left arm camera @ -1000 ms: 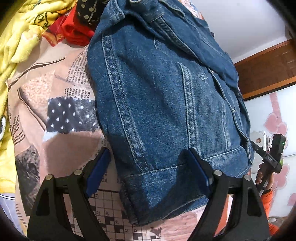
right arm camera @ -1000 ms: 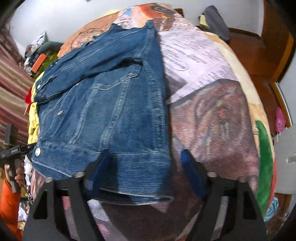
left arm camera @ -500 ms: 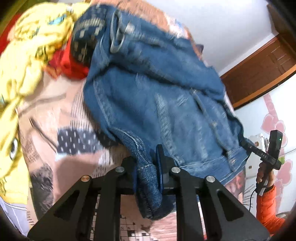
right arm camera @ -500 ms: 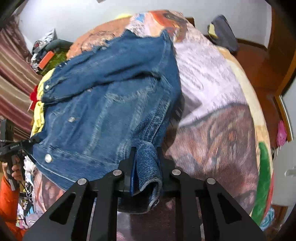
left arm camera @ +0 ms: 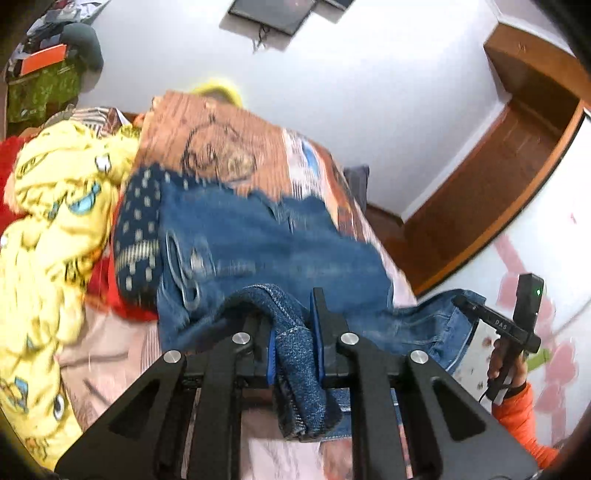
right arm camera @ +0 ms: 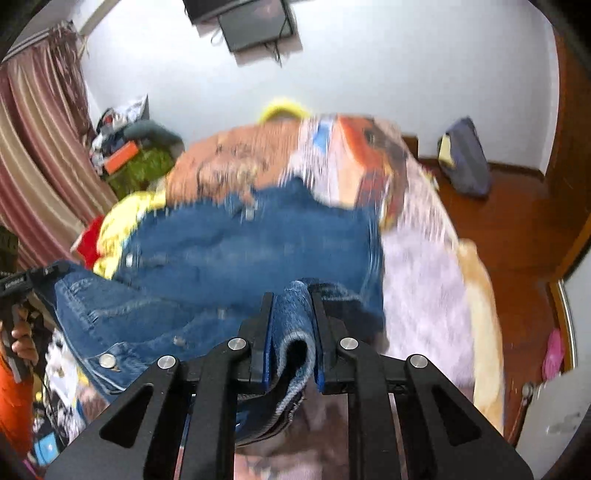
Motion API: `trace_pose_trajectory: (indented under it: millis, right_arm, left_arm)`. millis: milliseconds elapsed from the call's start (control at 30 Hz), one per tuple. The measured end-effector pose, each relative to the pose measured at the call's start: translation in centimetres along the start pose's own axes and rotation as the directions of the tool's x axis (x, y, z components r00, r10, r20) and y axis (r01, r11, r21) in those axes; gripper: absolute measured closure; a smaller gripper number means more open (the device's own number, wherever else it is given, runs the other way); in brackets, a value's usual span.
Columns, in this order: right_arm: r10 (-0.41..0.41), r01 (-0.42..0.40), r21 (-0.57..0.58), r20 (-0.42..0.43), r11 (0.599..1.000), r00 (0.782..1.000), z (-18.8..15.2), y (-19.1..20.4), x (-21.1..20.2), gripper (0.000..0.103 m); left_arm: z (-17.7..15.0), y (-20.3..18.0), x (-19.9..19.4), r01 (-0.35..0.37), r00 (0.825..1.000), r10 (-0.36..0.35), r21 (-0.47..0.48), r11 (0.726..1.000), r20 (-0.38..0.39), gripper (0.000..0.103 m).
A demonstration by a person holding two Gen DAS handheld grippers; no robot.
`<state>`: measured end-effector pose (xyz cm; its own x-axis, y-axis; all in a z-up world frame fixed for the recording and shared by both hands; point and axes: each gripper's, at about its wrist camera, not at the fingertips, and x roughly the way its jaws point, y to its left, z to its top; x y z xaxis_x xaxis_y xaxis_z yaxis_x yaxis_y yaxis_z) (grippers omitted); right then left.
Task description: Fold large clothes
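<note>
A blue denim jacket [left arm camera: 277, 251] lies on the patterned bed cover [left arm camera: 229, 147], its near hem raised off the bed. My left gripper [left arm camera: 291, 310] is shut on one bunched hem corner, which hangs down between the blue pads. Out to the right, the right gripper [left arm camera: 461, 301] pinches the other corner, held by a hand in an orange sleeve [left arm camera: 524, 417]. In the right wrist view the right gripper [right arm camera: 291, 295] is shut on a folded hem edge of the jacket [right arm camera: 240, 251]. The left gripper [right arm camera: 37, 275] holds the far left corner there.
A yellow blanket [left arm camera: 48, 240], red cloth [left arm camera: 7, 173] and a dark spotted garment [left arm camera: 140, 236] pile up left of the jacket. Right of the bed is wooden floor with a bag [right arm camera: 465, 158]. A curtain [right arm camera: 37, 147] hangs at left and a screen [right arm camera: 255, 26] on the wall.
Both grippers went from open around the hem corners to shut on them, then rose. The hem has lifted off the bed and both views now tilt up toward the wall.
</note>
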<state>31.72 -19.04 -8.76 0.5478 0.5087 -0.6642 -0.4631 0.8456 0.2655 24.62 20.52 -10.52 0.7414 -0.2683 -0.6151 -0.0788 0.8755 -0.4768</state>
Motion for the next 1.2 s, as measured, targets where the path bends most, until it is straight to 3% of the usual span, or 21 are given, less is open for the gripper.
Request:
trace_pose_trajectory:
  millis: [200,367,467,767,900,1033,1067,1200]
  right_arm:
    - [-0.022,0.021,0.032,0.026,0.999,0.999,5.0,-1.2,3.4,0.088]
    - [-0.024,0.023,0.069,0.003,0.997,1.0,8.8,-2.9,7.7,0.088]
    - [-0.027,0.029,0.089,-0.026,0.996,0.999,10.5,-3.7,11.1,0.088]
    - [-0.06,0.084,0.183,-0.134,0.98,0.989,10.6,-7.5,20.9,0.088]
    - [-0.079,0.115,0.172,-0.203,0.978,0.976,9.1,-8.3,23.6,0.086]
    - [-0.076,0.112,0.169,-0.21,0.979,0.975,9.0,-8.1,22.8,0.079]
    - [-0.094,0.128,0.164,-0.203,0.978,0.975,9.4,-7.9,22.1,0.072]
    - [-0.174,0.183,0.06,-0.134,0.981,0.976,10.4,-5.9,18.0,0.065]
  left_arm:
    - [4.3,3.0,3.6,-0.006,1.0,0.007,-0.119,0.993,0.005,0.088]
    - [7.4,6.9,8.4,0.0,1.0,-0.005,-0.24,0.971,-0.022,0.088]
    - [8.9,8.3,11.5,-0.028,0.999,0.015,-0.262,0.965,-0.051,0.088]
    - [10.2,11.4,19.5,-0.16,0.978,0.126,-0.214,0.964,-0.164,0.087]
    - [9.4,12.6,20.6,-0.171,0.972,0.129,-0.22,0.96,-0.195,0.083]
    - [9.3,12.3,20.3,-0.195,0.961,0.153,-0.173,0.965,-0.231,0.083]
    - [9.4,11.7,20.1,-0.21,0.956,0.174,-0.14,0.968,-0.235,0.083]
    - [10.0,8.6,18.7,-0.243,0.946,0.238,0.004,0.97,-0.221,0.082]
